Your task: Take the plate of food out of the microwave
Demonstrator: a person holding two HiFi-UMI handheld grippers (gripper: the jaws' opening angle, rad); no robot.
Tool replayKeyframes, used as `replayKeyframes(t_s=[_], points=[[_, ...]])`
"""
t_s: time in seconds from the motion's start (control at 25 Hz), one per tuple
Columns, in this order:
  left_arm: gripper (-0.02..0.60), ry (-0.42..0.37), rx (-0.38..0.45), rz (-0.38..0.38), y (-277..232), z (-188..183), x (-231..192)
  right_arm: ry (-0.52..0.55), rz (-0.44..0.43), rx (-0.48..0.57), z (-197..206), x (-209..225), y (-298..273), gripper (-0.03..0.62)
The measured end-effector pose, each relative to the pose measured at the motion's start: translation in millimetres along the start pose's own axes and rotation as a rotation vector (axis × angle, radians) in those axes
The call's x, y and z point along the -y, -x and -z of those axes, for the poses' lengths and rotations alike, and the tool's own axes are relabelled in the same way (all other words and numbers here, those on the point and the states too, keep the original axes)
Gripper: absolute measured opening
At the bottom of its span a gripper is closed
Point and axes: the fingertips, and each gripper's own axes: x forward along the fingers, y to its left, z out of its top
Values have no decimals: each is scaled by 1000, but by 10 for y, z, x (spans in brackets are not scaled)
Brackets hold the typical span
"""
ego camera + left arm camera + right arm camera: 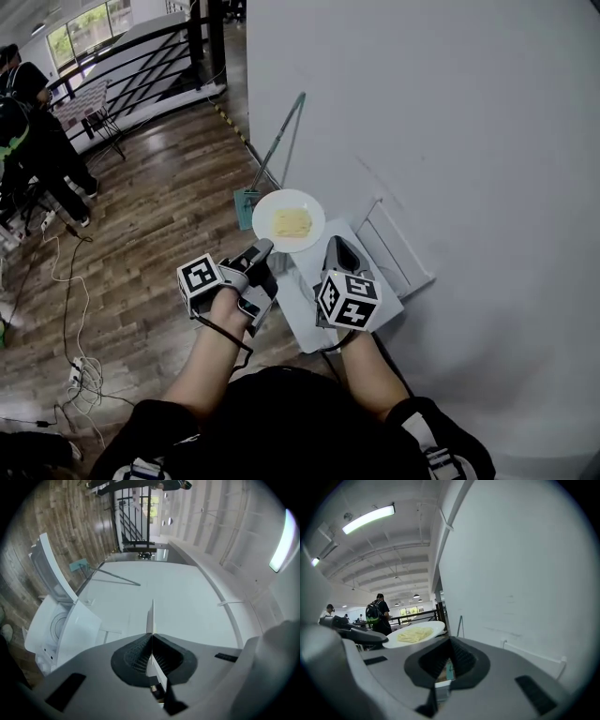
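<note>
A white plate (288, 221) carrying flat yellow food (292, 222) is held up in the air above the white microwave (302, 309). My left gripper (262, 251) is shut on the plate's near left rim. In the left gripper view that rim (151, 619) shows edge-on, pinched between the jaws of the left gripper (152, 634). My right gripper (334, 247) hovers just right of the plate and is not touching it. The right gripper (448, 644) stands slightly open in its own view, with floor showing through the gap. The plate (415, 633) lies to its left there.
The microwave's door (398, 248) hangs open toward the white wall (450, 122). A broom handle (278, 142) and a teal dustpan (245, 207) lean by the wall behind. A person (33, 141) stands far left. Cables and a power strip (79, 375) lie on the wooden floor.
</note>
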Motion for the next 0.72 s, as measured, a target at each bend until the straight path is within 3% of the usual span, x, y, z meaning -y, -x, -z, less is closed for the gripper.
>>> replayKeyframes(t_s=[0.48,0.72], points=[[8,-33,-2,1,-10,-19,11,29,9,-4,138,22,-69,12],[8,-9,1,-31,82,59,-154,33,13,-27,248,31,-1,12]])
